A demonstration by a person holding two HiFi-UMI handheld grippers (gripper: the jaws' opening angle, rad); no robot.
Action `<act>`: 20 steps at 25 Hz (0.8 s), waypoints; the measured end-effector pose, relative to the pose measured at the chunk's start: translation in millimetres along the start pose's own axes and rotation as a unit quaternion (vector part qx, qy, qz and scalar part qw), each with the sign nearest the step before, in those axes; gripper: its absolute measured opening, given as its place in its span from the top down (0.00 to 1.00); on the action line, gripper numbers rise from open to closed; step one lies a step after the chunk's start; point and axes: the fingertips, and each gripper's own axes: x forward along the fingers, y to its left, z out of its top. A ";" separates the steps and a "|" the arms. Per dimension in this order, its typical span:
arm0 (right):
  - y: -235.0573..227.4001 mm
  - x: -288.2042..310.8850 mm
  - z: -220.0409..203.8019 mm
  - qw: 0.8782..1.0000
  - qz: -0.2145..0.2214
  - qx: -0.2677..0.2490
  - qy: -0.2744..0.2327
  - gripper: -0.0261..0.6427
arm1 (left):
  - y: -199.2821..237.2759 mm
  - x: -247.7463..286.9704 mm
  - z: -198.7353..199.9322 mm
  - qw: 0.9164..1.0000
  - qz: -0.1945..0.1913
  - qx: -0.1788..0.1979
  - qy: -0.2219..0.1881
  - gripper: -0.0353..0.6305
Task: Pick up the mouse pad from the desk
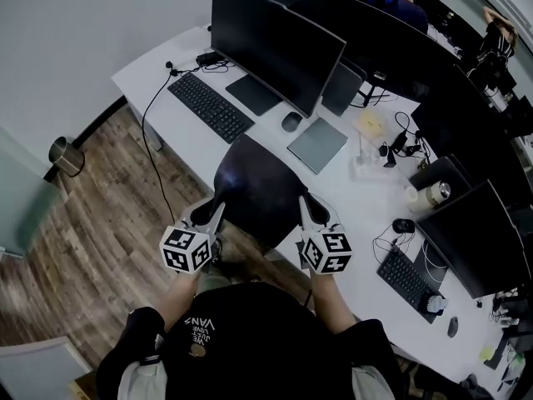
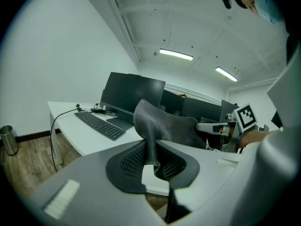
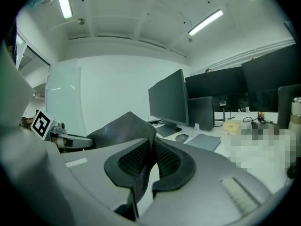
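Note:
A dark, limp mouse pad [image 1: 258,186] hangs in the air above the near edge of the white desk [image 1: 158,69], stretched between my two grippers. My left gripper [image 1: 216,211] is shut on the pad's left edge, and my right gripper [image 1: 310,211] is shut on its right edge. In the left gripper view the pad [image 2: 157,121] rises out of the closed jaws [image 2: 151,160] and curls to the right, with the right gripper [image 2: 212,127] beyond it. The right gripper view shows the pad [image 3: 117,132] pinched in the jaws [image 3: 149,163], bulging left toward the left gripper [image 3: 70,140].
On the desk behind the pad stand a black monitor [image 1: 279,44], a keyboard [image 1: 210,105], a mouse [image 1: 291,122] and a grey flat slab [image 1: 317,144]. More monitors, cables and a second keyboard [image 1: 405,277] fill the right. A metal bin [image 1: 65,155] stands on the wooden floor.

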 end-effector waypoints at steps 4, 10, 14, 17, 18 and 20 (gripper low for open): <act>7.0 -5.6 1.0 1.000 0.009 0.000 -0.006 0.90 | -2.4 -10.9 -2.4 1.000 0.006 -0.002 -0.007 0.86; 13.2 -14.6 3.2 1.000 0.014 0.000 -0.014 0.90 | -6.8 -23.6 -1.5 1.000 0.011 0.001 -0.018 0.86; 13.0 -19.1 4.5 1.000 0.020 0.012 -0.021 0.90 | -10.1 -26.6 -0.8 1.000 0.012 0.003 -0.024 0.86; 12.7 -21.9 4.0 0.999 0.021 0.012 -0.022 0.90 | -13.0 -29.1 -1.2 1.000 0.012 0.005 -0.027 0.86; 13.0 -22.1 3.9 0.999 0.021 0.011 -0.022 0.90 | -13.3 -29.8 -1.1 1.000 0.013 0.006 -0.028 0.86; 13.1 -21.4 3.7 0.999 0.020 0.011 -0.023 0.90 | -13.3 -30.2 -0.4 0.999 0.013 0.008 -0.030 0.86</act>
